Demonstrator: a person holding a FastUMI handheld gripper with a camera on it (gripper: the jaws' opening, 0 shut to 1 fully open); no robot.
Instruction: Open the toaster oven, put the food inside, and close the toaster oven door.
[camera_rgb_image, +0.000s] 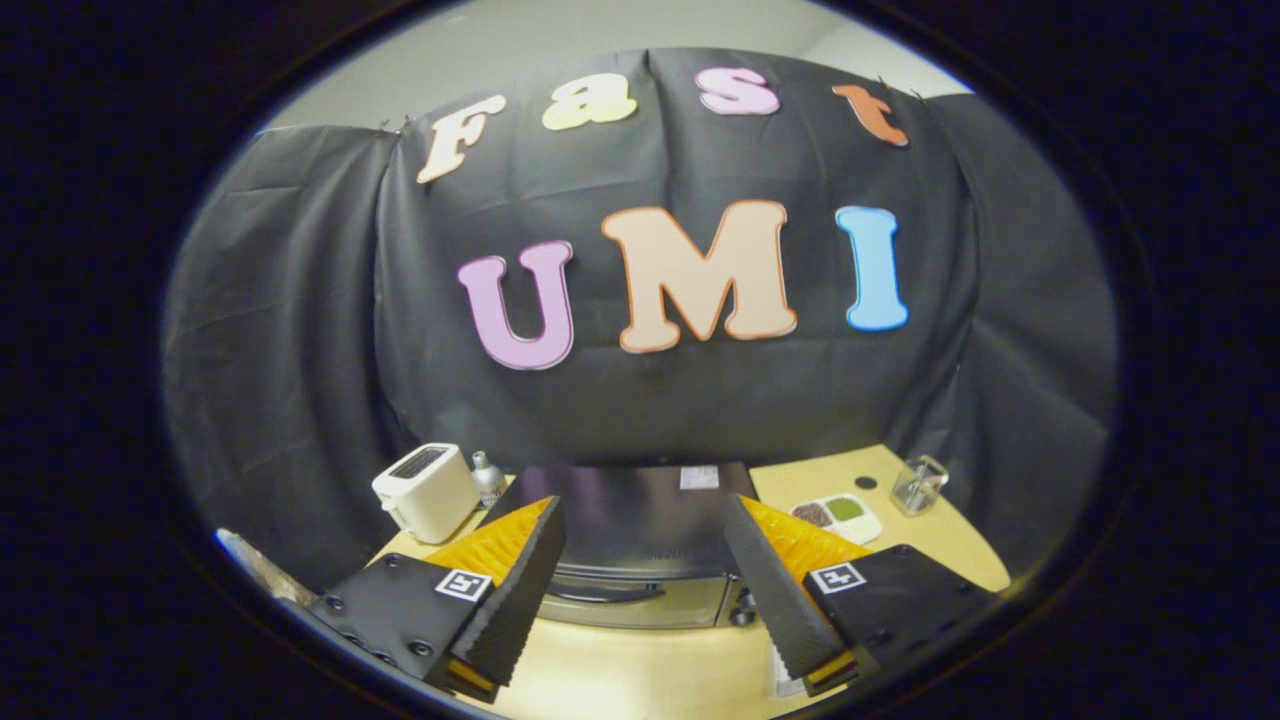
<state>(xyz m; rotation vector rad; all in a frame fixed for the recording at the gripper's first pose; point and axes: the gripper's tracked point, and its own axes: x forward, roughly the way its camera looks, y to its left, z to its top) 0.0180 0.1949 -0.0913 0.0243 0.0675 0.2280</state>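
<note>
I have the claw (640, 610) spread wide and empty, raised above the desk (650, 680) — fingers framing the toaster oven (640, 560), whose door sits shut with its handle facing me. The food tray (838, 517) waits just right of it — within easy reach.

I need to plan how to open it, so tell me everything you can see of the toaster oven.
The toaster oven is a dark, glossy metal-looking box standing upright on the wooden table, its door shut. A horizontal handle crosses the door's top, and a knob sits beside the door. A pale label lies on its top. It sits just ahead of the open claw, untouched, framed between the two fingers.
</note>
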